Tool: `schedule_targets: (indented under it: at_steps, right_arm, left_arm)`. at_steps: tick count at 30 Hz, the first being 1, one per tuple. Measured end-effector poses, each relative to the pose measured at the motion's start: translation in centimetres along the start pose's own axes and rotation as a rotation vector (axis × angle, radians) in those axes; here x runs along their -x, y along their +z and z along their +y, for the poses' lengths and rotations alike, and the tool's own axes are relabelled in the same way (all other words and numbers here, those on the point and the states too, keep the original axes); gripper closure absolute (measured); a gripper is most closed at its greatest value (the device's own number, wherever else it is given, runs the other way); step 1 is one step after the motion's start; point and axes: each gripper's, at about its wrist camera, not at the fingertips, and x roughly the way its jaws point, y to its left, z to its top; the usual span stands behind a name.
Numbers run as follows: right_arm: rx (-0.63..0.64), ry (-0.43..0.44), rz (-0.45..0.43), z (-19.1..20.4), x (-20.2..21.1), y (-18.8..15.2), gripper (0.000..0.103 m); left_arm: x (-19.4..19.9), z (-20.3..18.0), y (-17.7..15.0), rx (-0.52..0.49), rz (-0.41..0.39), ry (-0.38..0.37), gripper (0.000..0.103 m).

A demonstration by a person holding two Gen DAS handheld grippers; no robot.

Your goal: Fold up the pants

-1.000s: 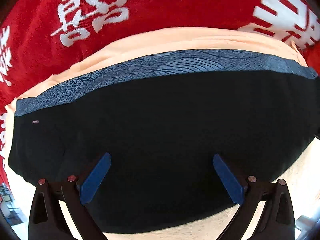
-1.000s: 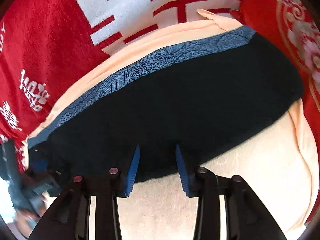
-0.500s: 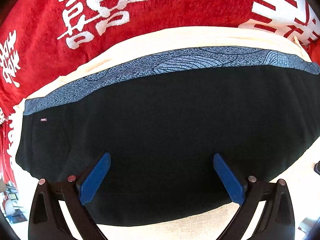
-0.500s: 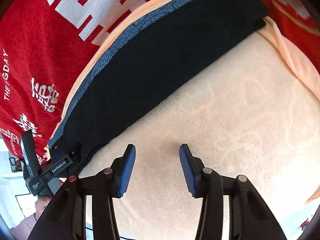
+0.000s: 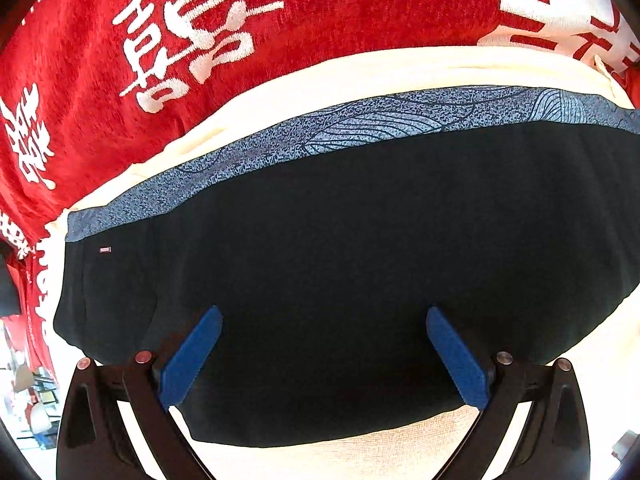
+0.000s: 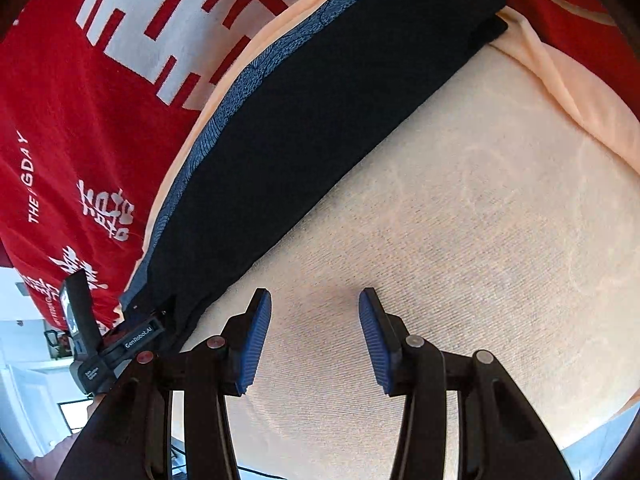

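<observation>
Both grippers' fingers released, L gripper (image 5: 323, 354) over folded pants (image 5: 360, 260), R gripper (image 6: 315, 340) beside pants' edge, over bare towel (image 6: 460, 220).

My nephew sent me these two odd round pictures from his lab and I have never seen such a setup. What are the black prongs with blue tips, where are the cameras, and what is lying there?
The prongs are two hand-held grippers, one in each of a person's hands; no robot arm is involved. Each carries a wide-angle camera that looks forward along its two blue-padded fingers, which is why the pictures bulge.

One picture comes from the left gripper. Its jaws stand wide apart over the black pants, which have a blue patterned waistband.

The other comes from the right gripper, open over a pale peach cloth beside the pants. Under everything lies a red blanket with white characters.

Neither gripper holds anything.
</observation>
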Motion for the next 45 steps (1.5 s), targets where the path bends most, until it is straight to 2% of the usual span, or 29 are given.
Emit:
schedule_targets:
  at_steps: [10,14,18,22,25,27,29,30,31,34,36,38,40,43,45]
  right_arm:
    - [-0.051,0.035,-0.018,-1.4,1.2,0.2,0.053]
    - [-0.084,0.044,-0.041,-2.2,2.0,0.7,0.053]
    - [-0.095,0.021,-0.094,-2.7,3.2,1.7,0.053]
    - [-0.132,0.006,-0.177,-3.6,4.6,4.5,0.053]
    - [-0.178,-0.002,-0.229,-4.7,4.9,6.7,0.053]
    - [-0.223,-0.005,-0.249,-5.7,4.8,7.7,0.053]
    - [-0.269,0.028,-0.279,-6.5,4.7,8.5,0.053]
    - [-0.274,0.027,-0.29,-6.5,4.8,8.8,0.062]
    - [-0.273,-0.005,-0.293,-6.2,5.1,9.3,0.087]
    - [-0.188,-0.055,-0.339,-4.4,6.6,9.7,0.087]
    - [-0.078,-0.148,-0.331,-2.9,6.7,9.9,0.087]
    - [-0.081,-0.224,-0.295,-3.3,6.4,10.0,0.078]
    - [-0.117,-0.268,-0.311,-4.0,7.3,9.5,0.075]
    - [-0.136,-0.273,-0.336,-4.3,9.5,7.9,0.074]
    - [-0.071,-0.255,-0.34,-3.0,10.2,7.0,0.074]
  left_arm:
    - [1.5,-1.8,0.2,-0.031,0.001,0.039,0.0]
    - [3.2,-3.7,0.6,-0.036,-0.01,0.004,0.0]
    - [4.6,-6.2,1.5,-0.054,-0.045,-0.032,0.0]
    - [6.0,-9.5,2.7,-0.045,-0.072,-0.078,0.0]
    - [5.6,-11.0,3.5,-0.027,-0.074,-0.096,0.0]
    - [4.8,-11.9,3.4,-0.024,-0.052,-0.079,0.0]
    - [4.5,-11.8,3.2,-0.002,-0.065,-0.088,0.0]
    - [4.6,-11.8,3.1,0.002,-0.068,-0.092,0.0]
    - [4.7,-11.9,3.1,0.0,-0.068,-0.095,0.0]
    - [4.9,-12.3,3.2,-0.017,-0.072,-0.087,0.0]
    - [4.4,-12.0,3.3,-0.023,-0.074,-0.08,0.0]
    - [4.7,-11.9,3.1,-0.021,-0.075,-0.082,0.0]
    - [4.6,-11.6,3.1,-0.015,-0.075,-0.092,0.0]
    - [3.5,-10.6,3.0,-0.008,-0.077,-0.103,0.0]
    - [3.4,-10.4,2.9,-0.003,-0.082,-0.106,0.0]
